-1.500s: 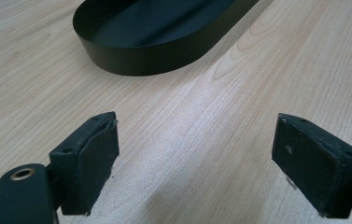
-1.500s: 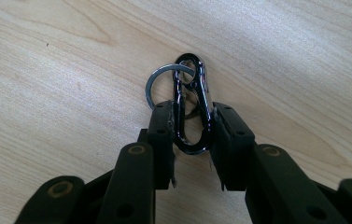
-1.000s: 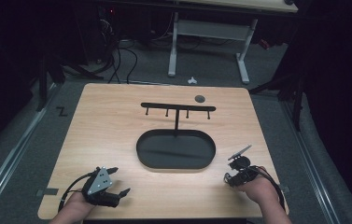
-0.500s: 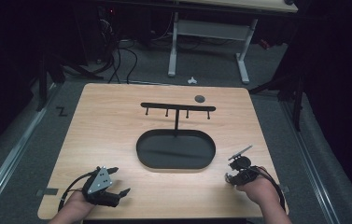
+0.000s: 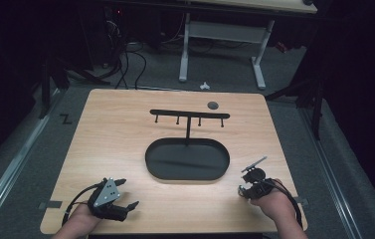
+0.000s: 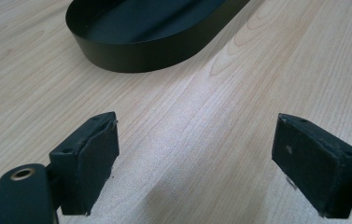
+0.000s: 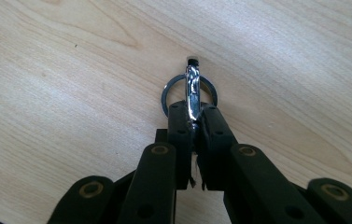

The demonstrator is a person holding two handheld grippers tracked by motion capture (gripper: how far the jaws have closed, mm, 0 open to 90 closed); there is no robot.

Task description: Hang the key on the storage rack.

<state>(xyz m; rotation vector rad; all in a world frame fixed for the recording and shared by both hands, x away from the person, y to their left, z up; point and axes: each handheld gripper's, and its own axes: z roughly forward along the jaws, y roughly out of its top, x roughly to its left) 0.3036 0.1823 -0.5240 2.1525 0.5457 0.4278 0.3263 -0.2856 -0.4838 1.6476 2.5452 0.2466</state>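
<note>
A: Status on the right gripper (image 7: pixel 193 122)?

B: Jaws have just been closing, now clamped on a shiny metal clip (image 7: pixel 192 93). A dark key ring (image 7: pixel 188 91) hangs off it, lying flat on the wooden table (image 7: pixel 61 70). Centre of the right gripper view, just above the pads.

A: High view?

B: Right gripper (image 5: pixel 248 185) sits lower right of frame, just right of the black oval tray (image 5: pixel 187 160). Clip too small to make out there.

A: Left gripper?

B: Lower left of the high view (image 5: pixel 125 194), on the near edge of the table. Jaws wide apart, nothing between them. In the left gripper view the pads (image 6: pixel 94 149) frame bare wood, gripper midpoint around (image 6: pixel 197 158); tray wall (image 6: pixel 141 53) at upper centre.

A: Anything else on the table?

B: Black T-shaped rack with hooks (image 5: pixel 189 115) behind the tray, upper centre. Small dark round disc (image 5: pixel 213 105) just right of it, near the far edge.
</note>
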